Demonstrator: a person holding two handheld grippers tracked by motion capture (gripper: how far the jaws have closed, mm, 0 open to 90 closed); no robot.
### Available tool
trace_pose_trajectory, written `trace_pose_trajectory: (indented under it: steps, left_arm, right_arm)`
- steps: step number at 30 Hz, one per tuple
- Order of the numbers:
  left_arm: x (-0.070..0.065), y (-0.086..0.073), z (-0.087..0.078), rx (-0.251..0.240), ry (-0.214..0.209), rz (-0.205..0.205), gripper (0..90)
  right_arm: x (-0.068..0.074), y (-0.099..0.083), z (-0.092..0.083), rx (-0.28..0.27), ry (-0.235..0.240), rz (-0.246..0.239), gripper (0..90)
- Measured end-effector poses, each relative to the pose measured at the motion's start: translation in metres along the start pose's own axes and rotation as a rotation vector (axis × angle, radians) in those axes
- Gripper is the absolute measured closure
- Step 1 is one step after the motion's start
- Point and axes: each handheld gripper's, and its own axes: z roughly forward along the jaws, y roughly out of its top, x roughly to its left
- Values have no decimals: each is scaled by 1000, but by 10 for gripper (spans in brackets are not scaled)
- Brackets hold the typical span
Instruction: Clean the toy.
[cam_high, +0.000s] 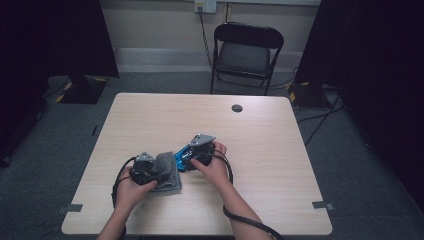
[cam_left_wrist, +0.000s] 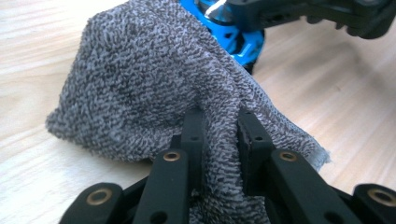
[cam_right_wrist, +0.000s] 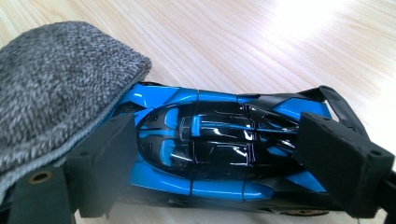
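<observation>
**Cloth pinched, car braced for wiping**

Nearest you, your left gripper (cam_high: 148, 170) has its fingers (cam_left_wrist: 194, 133) clamped on a fold of the grey towel cloth (cam_left_wrist: 140, 88). Pinching a fold rather than an edge gives you a bunched pad that bulges forward, which looks meant for rubbing. The cloth rests on the surface (cam_high: 150, 120) and drapes over one end of the blue toy car (cam_right_wrist: 205, 154).

Just beyond, your right gripper (cam_high: 196, 156) spans the car lengthwise, one of its fingers (cam_right_wrist: 105, 158) at each end, closed on it. That hold likely keeps the car from rolling while the cloth works against it. Both sit near the surface's front middle; farther back stands a folding chair (cam_high: 246, 50).
</observation>
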Motion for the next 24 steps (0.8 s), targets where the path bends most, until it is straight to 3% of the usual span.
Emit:
trace_pose_trajectory:
  steps: [11, 24]
  left_arm:
    - [-9, -1, 2, 19, -50, 1, 757]
    - [-25, 1, 7, 46, -113, 31, 757]
  right_arm:
    - [0, 1, 0, 8, 0, 2, 124]
    - [0, 1, 0, 8, 0, 1, 124]
